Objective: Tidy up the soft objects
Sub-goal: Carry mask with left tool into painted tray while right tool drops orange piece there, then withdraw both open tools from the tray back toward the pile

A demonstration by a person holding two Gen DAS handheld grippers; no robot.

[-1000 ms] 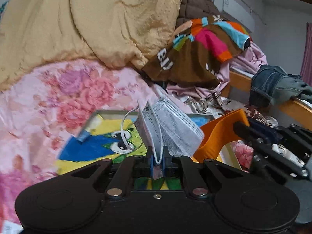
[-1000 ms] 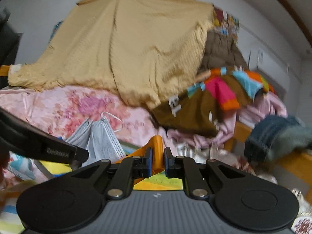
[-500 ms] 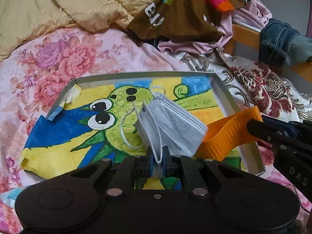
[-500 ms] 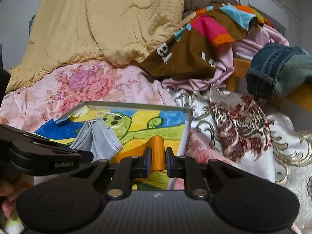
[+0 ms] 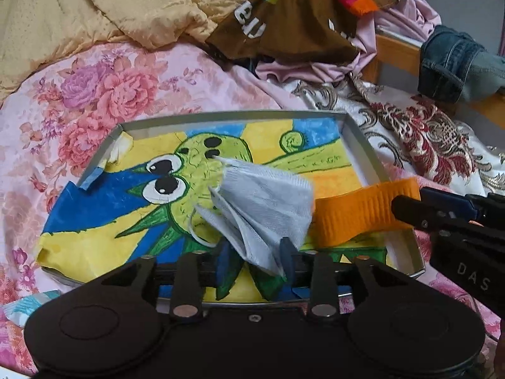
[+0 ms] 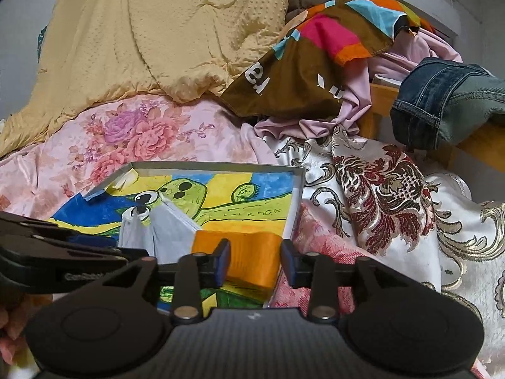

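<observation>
**K:** Over the tray (image 5: 363,145), both claws are spread apart. Left gripper (image 5: 255,260) is released: the grey face mask (image 5: 262,202) slumps between its blue pads, its lower corner against the right pad (image 5: 286,257), nothing pinching it. Mask sits mid-tray on the cartoon drawing (image 5: 94,208).

**R:** Right side?

**K:** Right gripper (image 6: 255,260) is released too. The orange band (image 6: 249,252) lies between its fingers at the tray's right rim, draped partly over the edge. Can't tell whether it touches either pad.

**R:** Why there?

**K:** My read: the tray is the collection spot, both soft items just got dropped in. Mask beside band, touching or nearly so.

**R:** Obstructions?

**K:** The two grippers crowd each other at the tray's near-right corner; backing out needs care. The mask's ear loop (image 5: 197,232) hangs near the left pad and could snag. Beyond the tray: yellow quilt (image 6: 164,38), brown patchwork cloth (image 6: 300,72), jeans (image 6: 442,101) on the wooden rail. Probably next candidates, none blocking the tray.
</observation>
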